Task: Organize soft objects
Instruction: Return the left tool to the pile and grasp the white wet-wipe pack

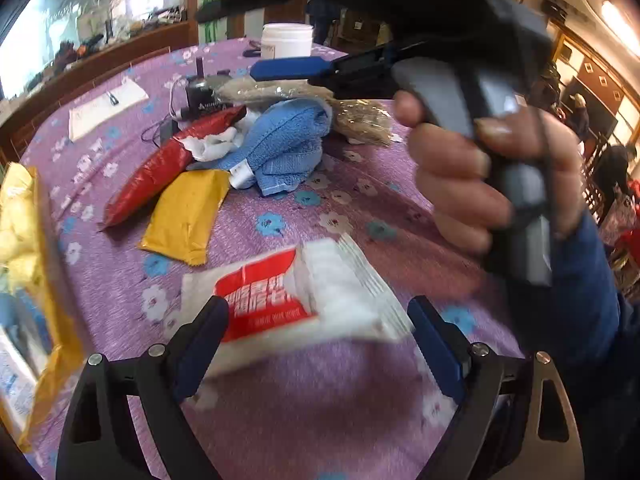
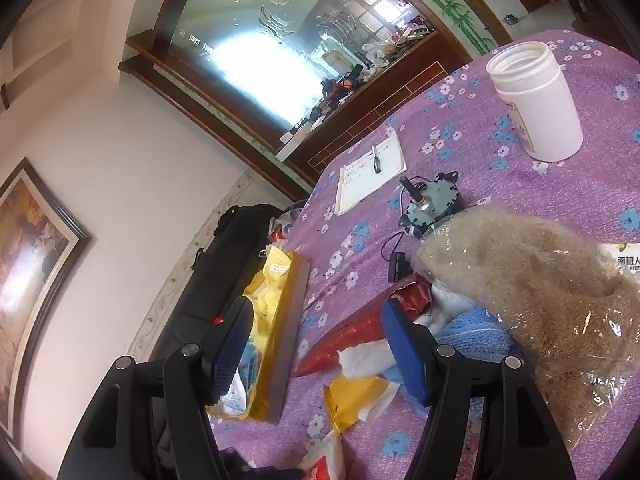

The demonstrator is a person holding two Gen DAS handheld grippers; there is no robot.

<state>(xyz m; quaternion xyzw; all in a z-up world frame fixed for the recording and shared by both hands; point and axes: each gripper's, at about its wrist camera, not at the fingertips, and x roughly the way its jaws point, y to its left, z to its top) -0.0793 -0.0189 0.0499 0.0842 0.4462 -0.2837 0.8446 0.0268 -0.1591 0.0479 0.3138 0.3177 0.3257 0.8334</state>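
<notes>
Left wrist view: my left claw point(image 1: 318, 344) apart, white-and-red packet point(image 1: 296, 300) loose between.
Right claw point(image 2: 316, 344): apart, empty.
Left: pile point(image 1: 256, 148) at eleven o'clock unsorted.

Purple floral tablecloth point(image 1: 360, 208) (blue, white blossoms), blue towel point(image 1: 288, 148)

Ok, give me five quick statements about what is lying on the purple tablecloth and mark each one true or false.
1. A white and red packet lies between the open fingers of the left gripper. True.
2. The white jar has its lid screwed on. False: its mouth is open, no lid on it.
3. The blue towel lies next to the red packet. True.
4. The right gripper is clamped on the yellow packet. False: its jaws are open and hold nothing.
5. A pen rests on the white notepad. True.
</notes>
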